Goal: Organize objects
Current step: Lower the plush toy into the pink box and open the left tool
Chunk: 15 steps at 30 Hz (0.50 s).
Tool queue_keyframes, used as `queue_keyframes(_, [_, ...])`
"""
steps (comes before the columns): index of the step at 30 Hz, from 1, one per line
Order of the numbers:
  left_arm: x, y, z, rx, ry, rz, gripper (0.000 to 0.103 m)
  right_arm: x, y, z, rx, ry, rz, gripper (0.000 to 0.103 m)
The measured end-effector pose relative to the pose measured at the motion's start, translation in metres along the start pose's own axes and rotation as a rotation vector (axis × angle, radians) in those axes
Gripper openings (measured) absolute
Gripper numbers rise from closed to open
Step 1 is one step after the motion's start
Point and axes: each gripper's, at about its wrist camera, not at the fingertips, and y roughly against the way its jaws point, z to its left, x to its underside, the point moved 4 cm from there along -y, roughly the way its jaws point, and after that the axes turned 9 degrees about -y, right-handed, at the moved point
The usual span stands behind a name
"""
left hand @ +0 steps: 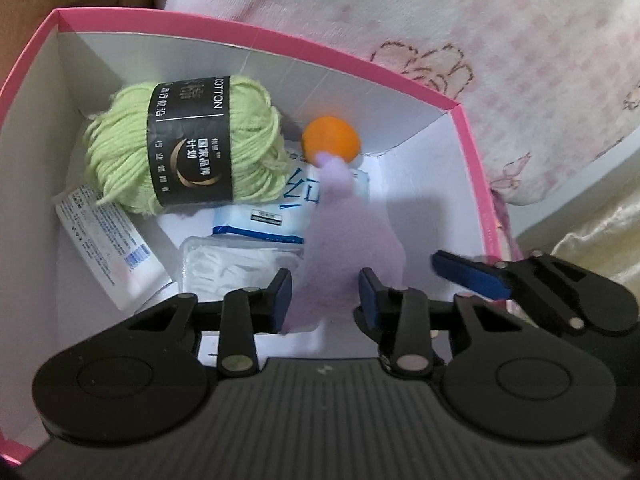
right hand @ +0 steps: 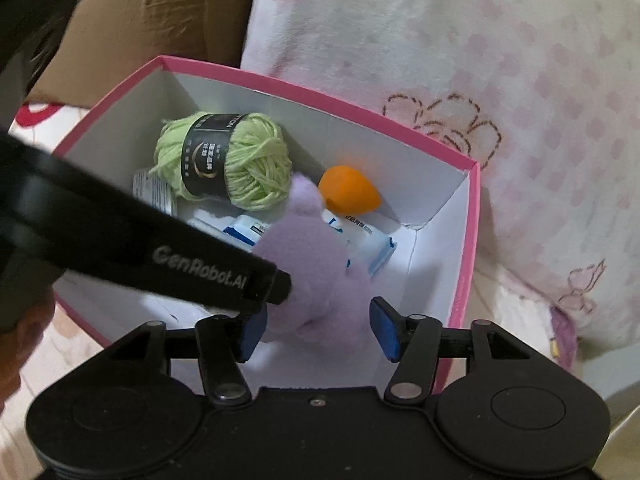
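Note:
A soft lilac plush [left hand: 348,232] hangs inside the pink box [left hand: 256,36], which has white walls. My left gripper [left hand: 326,300] is shut on the plush's near end, with both blue pads against it. In the right wrist view its black finger [right hand: 224,268] reaches in from the left and touches the plush [right hand: 312,264]. My right gripper [right hand: 318,330] stands open around the plush; its right pad [right hand: 384,328] is clear of the fabric. Below lie a green yarn ball [left hand: 180,148], an orange ball [left hand: 330,138] and a blue-white tissue pack [left hand: 272,220].
A white tube [left hand: 108,248] and a clear box of cotton swabs [left hand: 232,264] lie on the box floor at left. The box's right part [left hand: 432,216] shows bare floor. A pink-patterned blanket [right hand: 480,60] lies behind and right. A brown carton [right hand: 160,4] stands at back left.

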Motion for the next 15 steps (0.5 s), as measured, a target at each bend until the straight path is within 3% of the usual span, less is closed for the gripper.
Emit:
queue_keyframes(7, [0.003,-0.013,-0.006,0.049,0.06,0.016,0.022,0.011,0.016,-0.005,-0.018,-0.006,-0.082,0.057])
queue_keyframes(10, [0.004,-0.019,-0.008,0.044,0.08,0.016,0.023,0.016,0.024,-0.005,-0.031,0.0,-0.101,0.05])
queue_keyframes(15, [0.005,-0.006,-0.012,0.008,0.06,0.012,0.028,0.02,0.04,-0.009,-0.053,-0.033,-0.14,0.05])
